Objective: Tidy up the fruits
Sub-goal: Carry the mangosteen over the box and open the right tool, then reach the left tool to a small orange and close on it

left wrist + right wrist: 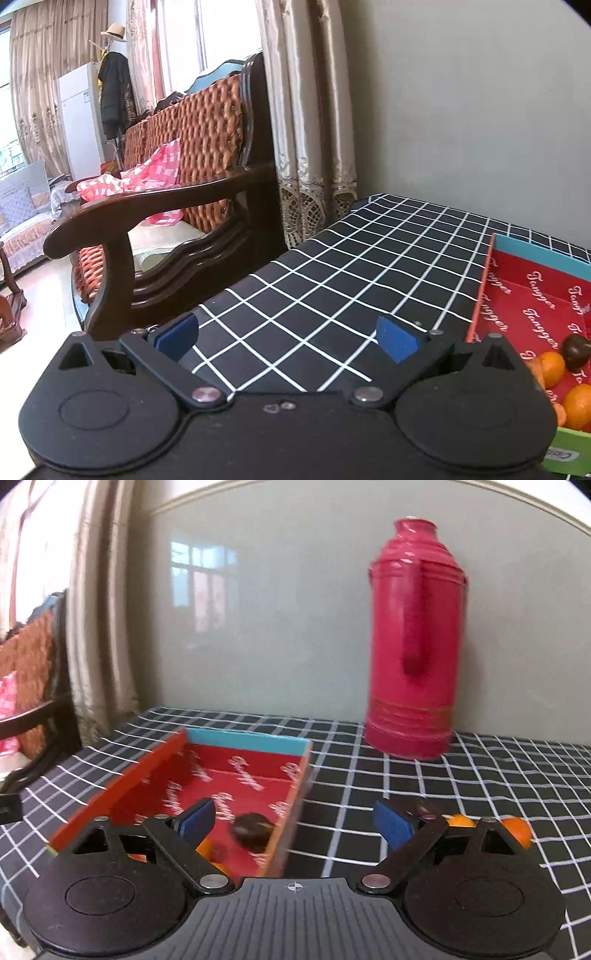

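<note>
Right wrist view: right gripper spread wide, nothing between the pads, over the red box with a dark fruit inside; two oranges on the checked cloth. Left wrist view: left gripper likewise wide and empty, beside the box.

Daylight poured through the windows behind the curtains, blowing them out. My right view was motion-blurred, smearing the thermos; the wall mirrored window glare, and the edges bowed.
</note>
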Demonstrator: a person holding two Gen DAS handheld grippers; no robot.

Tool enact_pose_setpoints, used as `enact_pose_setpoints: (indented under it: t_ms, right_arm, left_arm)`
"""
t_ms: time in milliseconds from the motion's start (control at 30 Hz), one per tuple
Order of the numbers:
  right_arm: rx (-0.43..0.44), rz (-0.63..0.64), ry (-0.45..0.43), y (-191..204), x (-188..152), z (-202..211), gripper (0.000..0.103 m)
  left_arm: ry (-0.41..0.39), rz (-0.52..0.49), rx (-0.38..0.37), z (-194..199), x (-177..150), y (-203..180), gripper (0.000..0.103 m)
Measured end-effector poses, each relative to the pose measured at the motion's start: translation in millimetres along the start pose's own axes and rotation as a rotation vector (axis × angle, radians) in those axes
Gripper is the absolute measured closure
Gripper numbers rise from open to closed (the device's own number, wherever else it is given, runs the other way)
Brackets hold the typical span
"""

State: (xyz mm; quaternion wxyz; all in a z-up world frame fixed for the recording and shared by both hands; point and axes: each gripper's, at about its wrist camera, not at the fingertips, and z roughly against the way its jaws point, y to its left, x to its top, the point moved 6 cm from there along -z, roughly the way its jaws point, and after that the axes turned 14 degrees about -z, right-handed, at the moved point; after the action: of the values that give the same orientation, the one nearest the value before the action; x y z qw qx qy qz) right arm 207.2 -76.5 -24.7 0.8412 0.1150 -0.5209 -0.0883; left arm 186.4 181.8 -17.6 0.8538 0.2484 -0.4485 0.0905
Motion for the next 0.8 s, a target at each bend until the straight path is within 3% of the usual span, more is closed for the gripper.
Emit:
enact_pose_setpoints:
  t_ms: [233, 567, 800]
  right_arm:
    - [-0.092, -0.015, -0.031, -29.4, 7.4, 10.4, 0.001]
    - [-0.245, 0.006, -0.083, -77.7, 11.6, 33.3, 0.000]
    - [-0.368, -0.035, -0.134, -130.5, 16.3, 64.0, 0.000]
  left_arm:
    - [-0.021, -0.024, -0.035, 9.3, 4.1, -21.6, 0.006]
    - [-0.085, -0.084, -0.116, 35.3, 11.9, -72.3, 0.006]
    - [-0.175, -0.162, -0.199, 69.8, 12.6, -121.1, 0.006]
